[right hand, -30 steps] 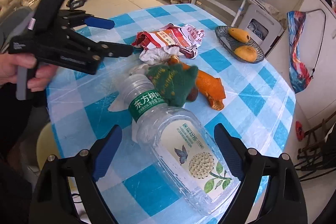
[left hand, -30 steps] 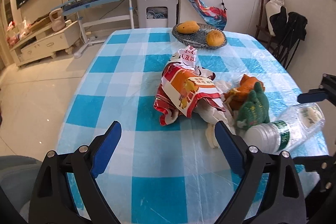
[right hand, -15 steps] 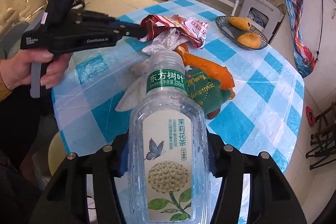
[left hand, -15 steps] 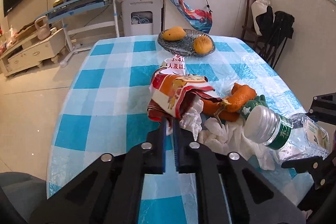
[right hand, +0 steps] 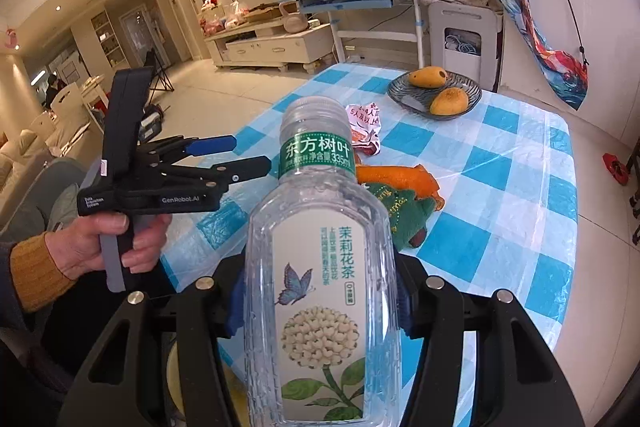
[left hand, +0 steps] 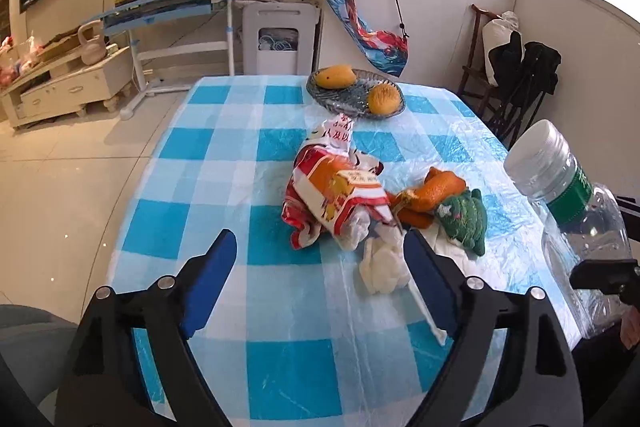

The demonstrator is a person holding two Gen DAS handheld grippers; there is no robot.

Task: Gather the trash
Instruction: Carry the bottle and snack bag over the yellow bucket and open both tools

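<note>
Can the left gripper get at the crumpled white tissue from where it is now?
Probably yes. The left gripper has its jaws open, and the white tissue lies on the tablecloth just ahead by the right-hand jaw, with nothing over it.

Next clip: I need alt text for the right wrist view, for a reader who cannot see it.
The right gripper grips a clear plastic tea bottle, lifted upright above a blue-checked table. Behind it lie a snack wrapper, orange peel, a green cloth and a fruit bowl. At left, the left gripper is open.

One bottle point(right hand: 320, 267), one wrapper point(left hand: 332, 191), two mangoes point(left hand: 334, 75), one bowl point(left hand: 344, 98).
</note>
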